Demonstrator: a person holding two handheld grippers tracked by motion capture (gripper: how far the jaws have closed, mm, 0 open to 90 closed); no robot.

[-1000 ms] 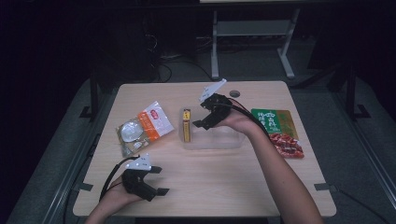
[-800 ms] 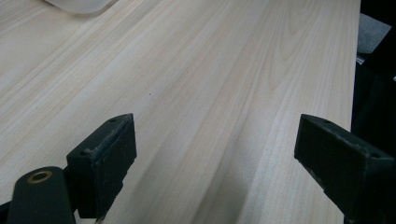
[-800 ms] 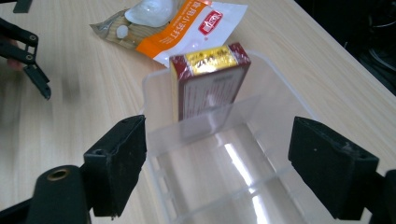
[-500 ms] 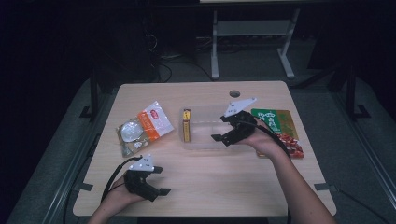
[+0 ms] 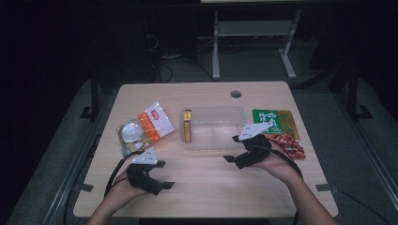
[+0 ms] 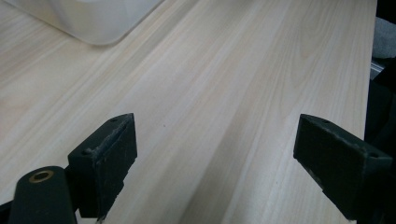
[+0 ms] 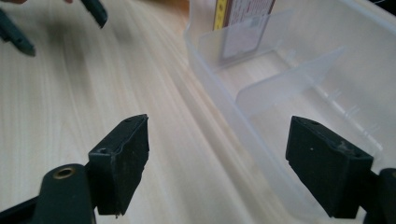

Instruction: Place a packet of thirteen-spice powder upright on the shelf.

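Right tool (image 5: 233,151): jaws wide, empty, straddling clear divided bin's (image 5: 213,123) near wall, apparently placed to grip it. Left tool (image 5: 163,174): spread, empty, idle on tabletop (image 5: 206,187).

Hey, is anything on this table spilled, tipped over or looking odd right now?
Nothing stands out. The clear divided bin sits flat with the yellow box inside its left end. The snack packets and green packet lie flat beside it, nothing spilled.

Black left claw (image 5: 157,176), black right claw (image 5: 233,151): blocky jaws, brass rivets, grey triangular top plates, black cables.
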